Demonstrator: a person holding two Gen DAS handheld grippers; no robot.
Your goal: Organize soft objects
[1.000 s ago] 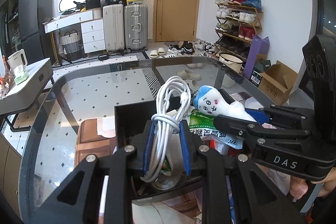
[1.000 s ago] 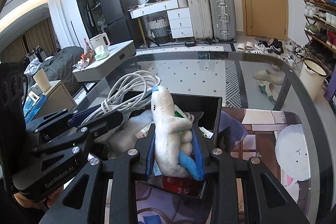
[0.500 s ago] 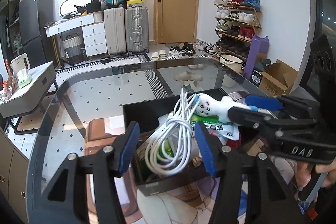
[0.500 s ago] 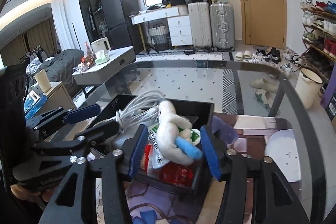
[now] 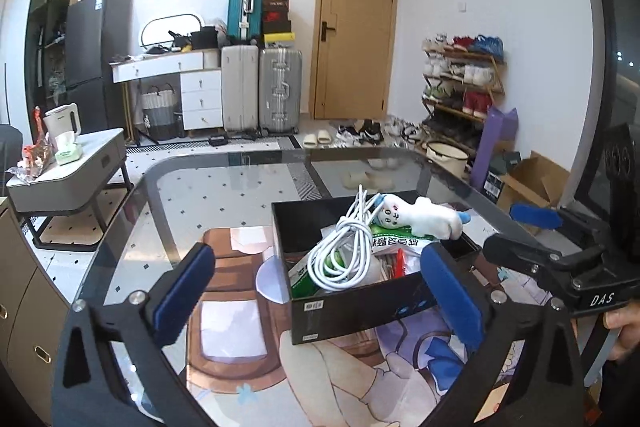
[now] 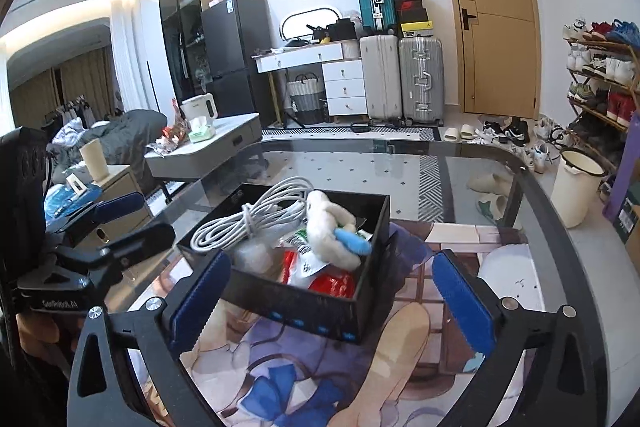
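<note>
Jaws on both the left gripper (image 5: 318,297) and the right gripper (image 6: 330,301) are opening wide, with nothing gripped. The white cable (image 5: 347,250) and the plush toy (image 6: 334,231) lie on top of the packets in the black box (image 5: 362,309), near the glass table's (image 5: 224,187) middle. Withdrawal is best made clear of the box rim, so nothing is snagged. The plush's face is shown only in the left view; its blue tip is better seen from the right.

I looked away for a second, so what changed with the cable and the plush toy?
Both were let go: the left gripper released the white cable, the right gripper the plush toy. Jaws opening, both drew back. The black box stayed put.
</note>
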